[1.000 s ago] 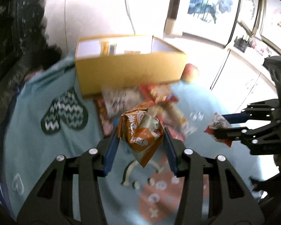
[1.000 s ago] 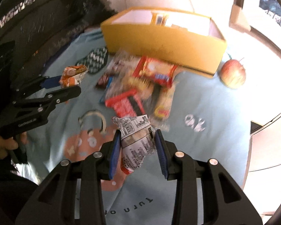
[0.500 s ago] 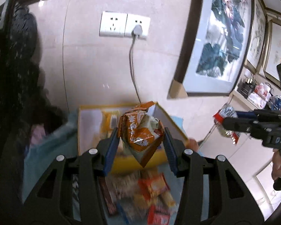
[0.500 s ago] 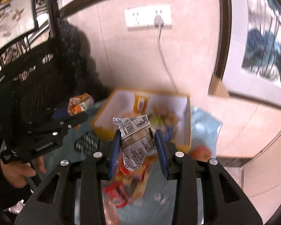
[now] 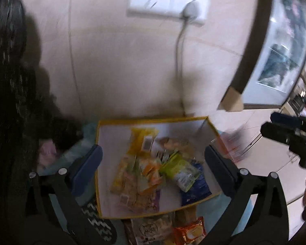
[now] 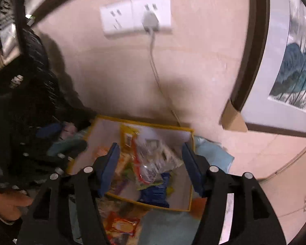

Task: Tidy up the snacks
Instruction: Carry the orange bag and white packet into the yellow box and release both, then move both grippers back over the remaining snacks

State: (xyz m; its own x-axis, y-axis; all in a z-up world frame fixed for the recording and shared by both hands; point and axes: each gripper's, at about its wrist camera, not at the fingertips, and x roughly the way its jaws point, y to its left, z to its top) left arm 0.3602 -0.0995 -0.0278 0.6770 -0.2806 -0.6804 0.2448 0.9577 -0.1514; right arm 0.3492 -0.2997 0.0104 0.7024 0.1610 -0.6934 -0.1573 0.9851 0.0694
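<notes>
Seen from above, the yellow box (image 5: 153, 118) with a white inside holds several snack packets. My left gripper (image 5: 153, 157) hangs over it, its jaws opening wide with nothing between them. Under it in the box lie the orange packet (image 5: 150, 172), a green packet (image 5: 179, 169) and a blue one (image 5: 195, 193). My right gripper (image 6: 151, 157) is also above the box (image 6: 190, 183), jaws opening. The silver and red packet (image 6: 149, 163) sits loose between its pads, which do not press on it. More packets (image 5: 189, 232) lie on the blue cloth in front of the box.
The box stands against a beige wall with a white socket (image 5: 167, 6) and a plugged cable. A dark mesh chair (image 6: 30, 94) stands left, framed pictures (image 6: 291, 77) right. The right gripper (image 5: 291, 136) shows in the left wrist view. A hand (image 6: 8, 202) holds the left gripper.
Both grippers rose and moved forward over the box. Both opened: the orange packet left the left jaws and lies in the box, and the silver packet is released from the right pads.
</notes>
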